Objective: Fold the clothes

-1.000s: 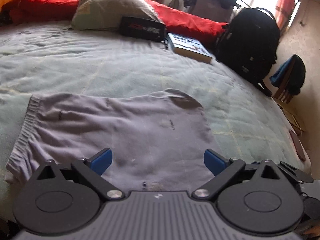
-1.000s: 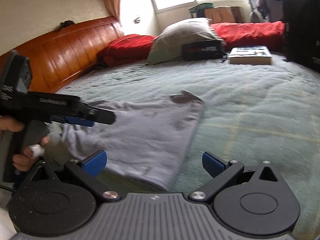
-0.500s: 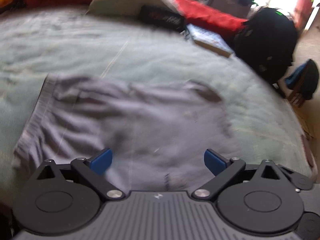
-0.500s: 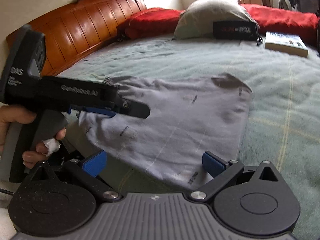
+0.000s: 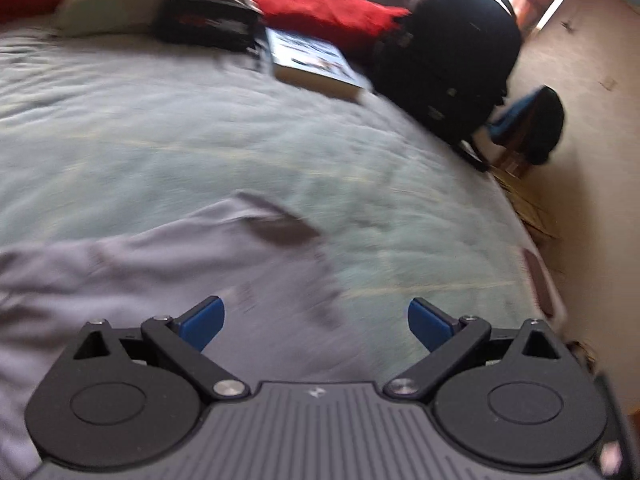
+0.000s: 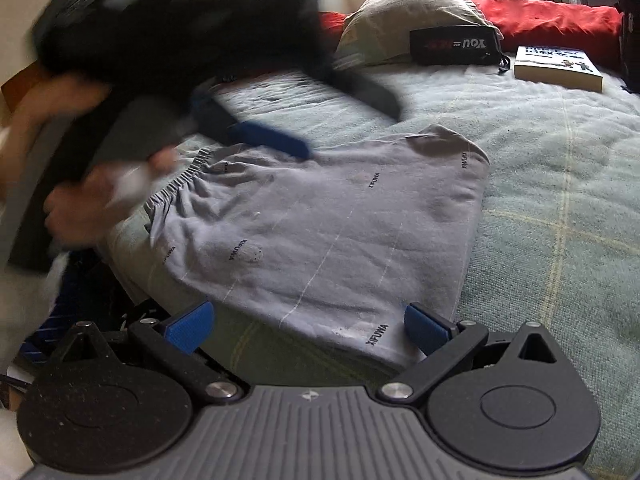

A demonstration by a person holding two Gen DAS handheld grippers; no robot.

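Nearest in each wrist view are that gripper's own blue fingers, spread wide with nothing between them: the left gripper (image 5: pixel 316 322) hangs over the right part of the grey shorts (image 6: pixel 320 220), the right gripper (image 6: pixel 308 326) at their near hem. The shorts lie flat on the bed (image 6: pixel 560 184), near its front edge, waistband to the left. Only the right view, which is sharp, shows the whole garment, its elastic waistband and small printed lettering; the left view is blurred and cuts off the left side. The right view also shows the left gripper from outside as a blurred black body held in a hand (image 6: pixel 80 204), covering the upper left of the frame. The bed has a pale green cover. Farther back lie a book (image 6: pixel 556 66), a black case (image 6: pixel 454 46), a pale pillow (image 6: pixel 404 12) and red bedding (image 6: pixel 552 20). Only the left view shows the backpack (image 5: pixel 448 68) whole at the bed's right edge and the pale wall (image 5: pixel 592 92) beyond.
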